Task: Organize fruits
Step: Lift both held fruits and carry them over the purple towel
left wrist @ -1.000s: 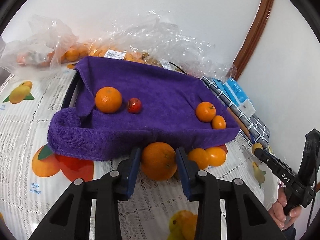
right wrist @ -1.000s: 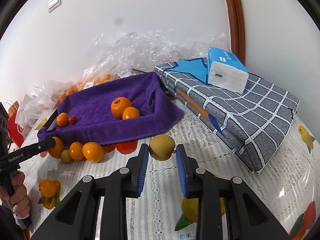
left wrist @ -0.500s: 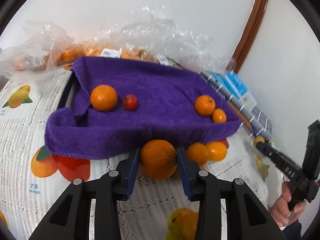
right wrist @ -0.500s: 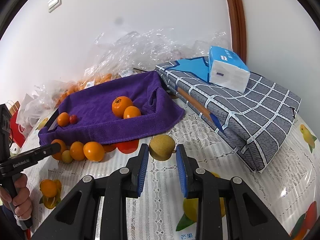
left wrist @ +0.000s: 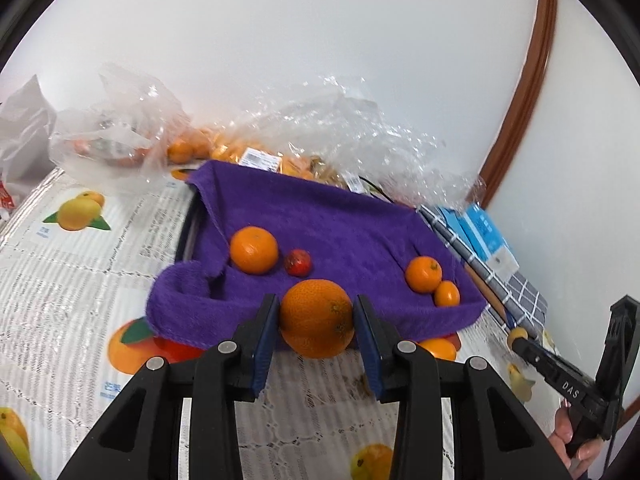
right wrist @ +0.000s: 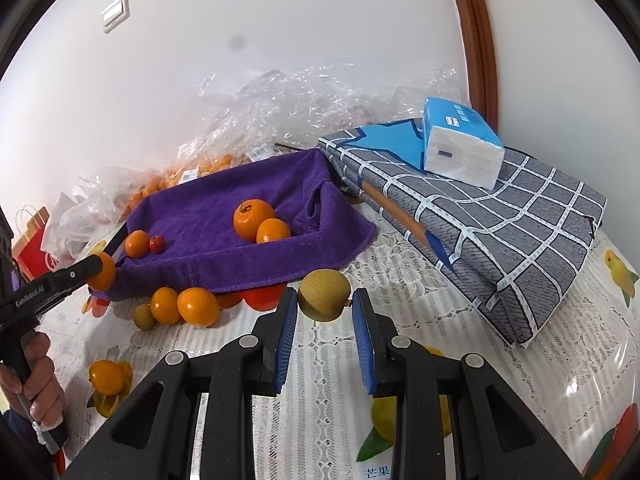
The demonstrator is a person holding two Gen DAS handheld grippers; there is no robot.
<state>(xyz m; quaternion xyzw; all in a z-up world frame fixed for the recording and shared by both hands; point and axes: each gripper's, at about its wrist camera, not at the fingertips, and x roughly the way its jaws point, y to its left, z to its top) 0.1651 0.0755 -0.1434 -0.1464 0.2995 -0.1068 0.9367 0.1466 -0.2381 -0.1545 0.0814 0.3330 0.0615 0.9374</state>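
My left gripper point(left wrist: 316, 320) is shut on a large orange point(left wrist: 317, 318) and holds it lifted at the near rim of the purple-towel tray point(left wrist: 344, 228). In the tray lie an orange point(left wrist: 253, 249), a small red fruit point(left wrist: 297, 262) and two smaller oranges point(left wrist: 424, 274) at the right. My right gripper point(right wrist: 324, 306) is shut on a yellow-brown pear point(right wrist: 324, 294), held just above the tablecloth in front of the tray point(right wrist: 224, 208). Two oranges point(right wrist: 184, 306) and a small green fruit point(right wrist: 144, 317) lie on the table before the tray.
Clear plastic bags of oranges point(left wrist: 248, 152) lie behind the tray by the wall. A folded checked cloth point(right wrist: 500, 216) with a blue tissue pack point(right wrist: 460, 148) sits to the right. A red paper bag point(right wrist: 30, 236) stands at far left. The tablecloth carries printed fruit pictures.
My left gripper has lifted the large orange off the table up to the tray's near rim. My right gripper has raised the pear slightly and stayed otherwise in place.
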